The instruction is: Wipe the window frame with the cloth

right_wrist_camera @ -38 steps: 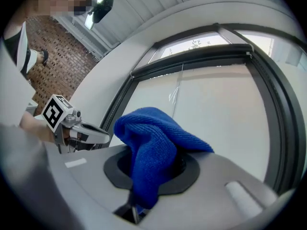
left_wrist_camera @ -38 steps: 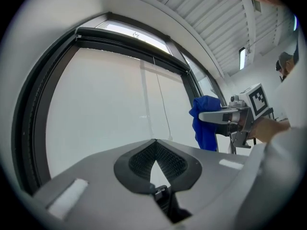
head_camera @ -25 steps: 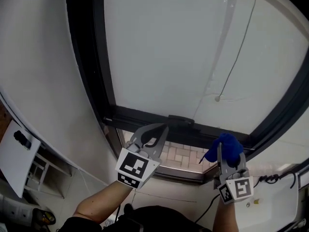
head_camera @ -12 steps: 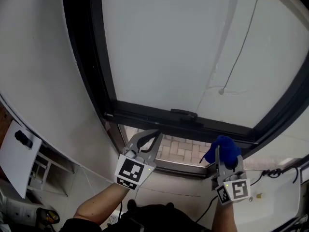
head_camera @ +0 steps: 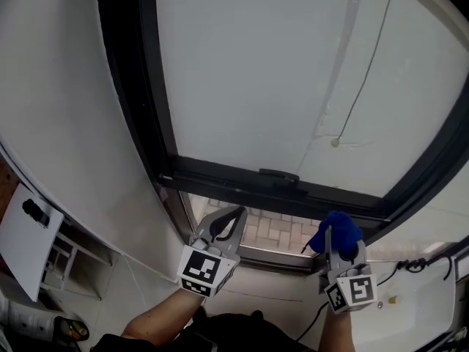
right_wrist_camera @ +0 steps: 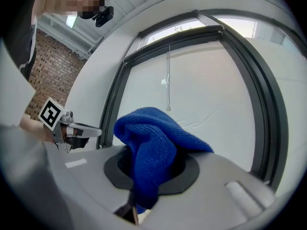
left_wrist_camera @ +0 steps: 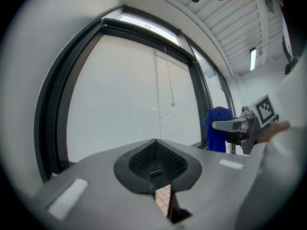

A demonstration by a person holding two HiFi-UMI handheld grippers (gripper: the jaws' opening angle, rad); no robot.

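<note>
A white panel (head_camera: 22, 244) sits far left. The left gripper (head_camera: 236, 213), jaws together and empty, hangs below the dark frame (head_camera: 220, 176). A cord (head_camera: 363, 79) dangles (well above). The right gripper (head_camera: 332, 240) pinches the blue cloth (head_camera: 338, 224), near the frame's lower bar.

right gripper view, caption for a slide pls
Right gripper shut on a blue cloth, poised before the dark window frame, left gripper alongside.

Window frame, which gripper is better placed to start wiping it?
Right, probably. The right gripper is shut on the blue cloth, close below the bottom rail of the window frame. The left gripper is shut and empty.
</note>
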